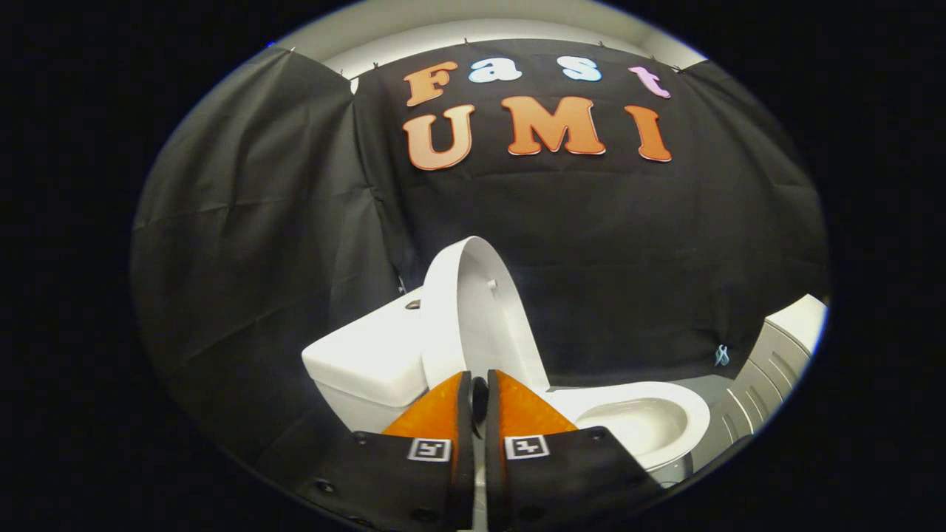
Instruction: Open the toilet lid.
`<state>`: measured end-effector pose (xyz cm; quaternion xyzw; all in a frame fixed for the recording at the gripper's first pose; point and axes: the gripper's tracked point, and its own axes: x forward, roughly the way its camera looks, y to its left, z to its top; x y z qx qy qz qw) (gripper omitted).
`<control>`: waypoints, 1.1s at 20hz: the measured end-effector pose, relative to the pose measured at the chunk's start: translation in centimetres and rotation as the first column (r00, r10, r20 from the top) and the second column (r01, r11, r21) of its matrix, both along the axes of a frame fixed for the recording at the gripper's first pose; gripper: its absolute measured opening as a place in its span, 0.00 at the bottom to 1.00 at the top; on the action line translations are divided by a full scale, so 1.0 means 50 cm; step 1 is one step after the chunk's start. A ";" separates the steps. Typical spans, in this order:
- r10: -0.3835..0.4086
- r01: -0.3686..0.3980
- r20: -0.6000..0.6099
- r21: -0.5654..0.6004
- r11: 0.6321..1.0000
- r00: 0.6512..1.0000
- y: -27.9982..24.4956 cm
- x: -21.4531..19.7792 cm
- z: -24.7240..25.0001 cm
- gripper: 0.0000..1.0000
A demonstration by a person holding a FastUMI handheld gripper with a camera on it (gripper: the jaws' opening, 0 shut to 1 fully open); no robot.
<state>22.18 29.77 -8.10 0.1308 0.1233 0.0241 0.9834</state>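
Glossy white oval plastic toilet lid (473, 318): raised, standing near upright at frame centre, underside facing right, small bumper stud near its top. Rear edge against white cistern (366, 366) at left; open white bowl (643, 421) at lower right.

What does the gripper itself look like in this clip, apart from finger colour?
The gripper has two long tapering fingers mounted on broad black carriers studded with round screw heads. Each carrier bears a small square black-and-white marker tag near the finger base. No cables or sleeve are visible.
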 end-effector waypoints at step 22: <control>-0.066 0.111 0.320 -0.125 0.986 0.945 -0.369 -0.150 0.295 0.98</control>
